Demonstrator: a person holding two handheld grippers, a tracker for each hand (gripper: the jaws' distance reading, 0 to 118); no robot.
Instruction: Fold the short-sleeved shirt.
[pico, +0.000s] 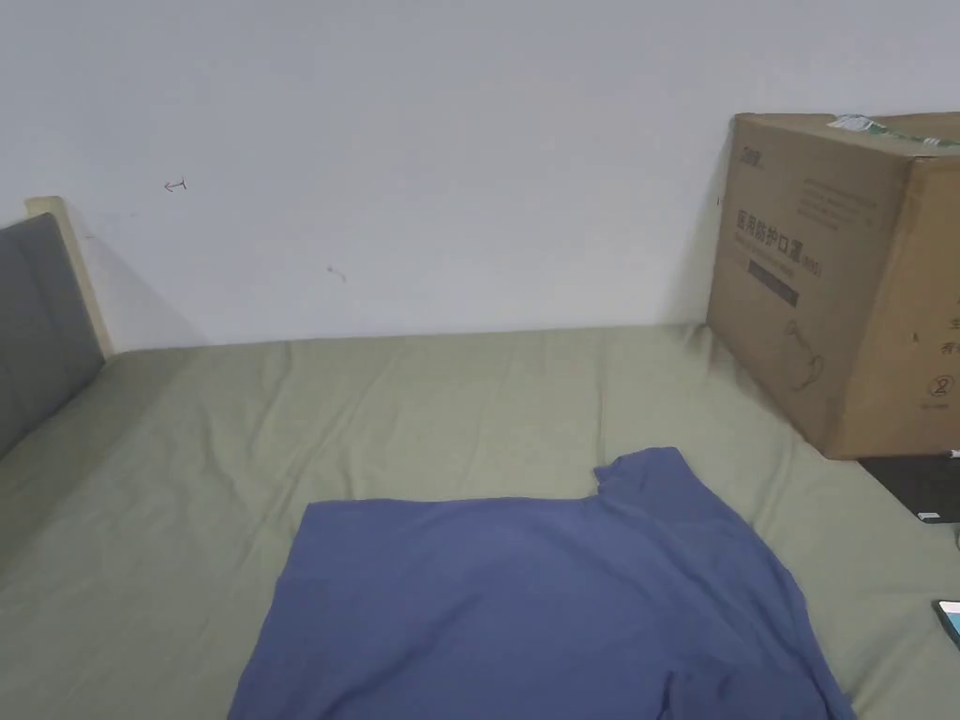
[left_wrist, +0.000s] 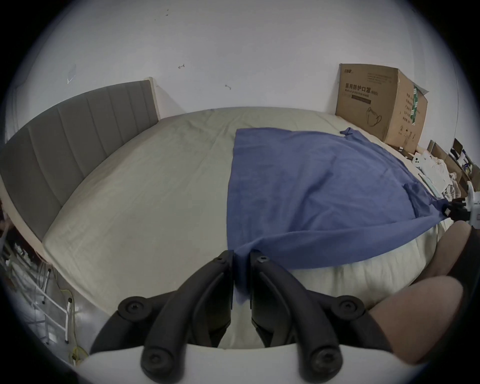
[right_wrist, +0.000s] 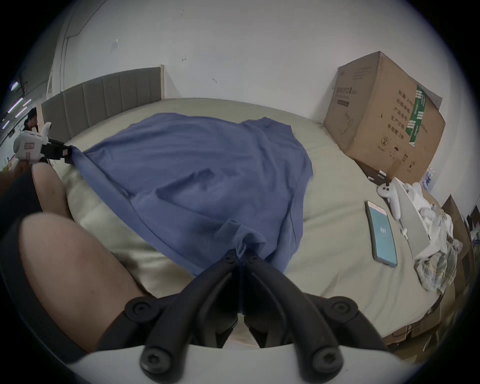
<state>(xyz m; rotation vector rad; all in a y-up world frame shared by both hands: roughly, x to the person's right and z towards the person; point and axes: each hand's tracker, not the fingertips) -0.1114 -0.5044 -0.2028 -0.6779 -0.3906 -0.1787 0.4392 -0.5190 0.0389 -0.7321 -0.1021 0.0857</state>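
Blue shirt (pico: 525, 600) spread on bed (pico: 187, 487); left gripper (left_wrist: 241, 256) and right gripper (right_wrist: 241, 257) each clamp its near edge.

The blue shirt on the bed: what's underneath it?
The blue shirt lies spread on the greenish bed sheet, which shows all around it. Whatever the cloth covers is hidden. Its near edge is lifted by the left gripper and right gripper.

Blue short-sleeved shirt (pico: 525, 600) spread flat on the bed, near edge lifted.
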